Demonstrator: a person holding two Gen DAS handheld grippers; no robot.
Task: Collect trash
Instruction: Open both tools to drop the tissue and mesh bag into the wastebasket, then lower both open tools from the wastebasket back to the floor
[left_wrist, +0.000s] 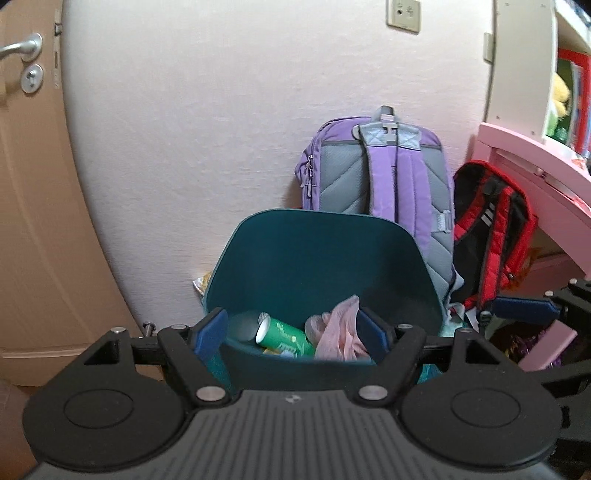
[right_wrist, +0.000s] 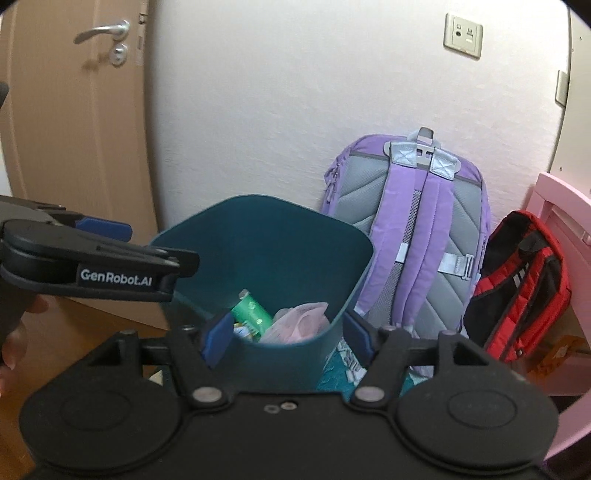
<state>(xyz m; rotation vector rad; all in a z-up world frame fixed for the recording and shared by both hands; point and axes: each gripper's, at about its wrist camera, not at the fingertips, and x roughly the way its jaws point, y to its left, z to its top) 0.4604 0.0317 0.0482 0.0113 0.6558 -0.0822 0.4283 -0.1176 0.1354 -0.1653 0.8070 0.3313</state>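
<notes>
Left wrist view: both tongs gaping empty just above teal bin holding green can, risking tipping it by clipping near rim.

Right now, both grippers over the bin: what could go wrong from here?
1. The teal bin stands close to the left gripper and right gripper; a low swing could tip it.
2. The pink bag is bunched up high; it might catch a finger.
3. The purple backpack and its straps crowd the bin's right.
</notes>
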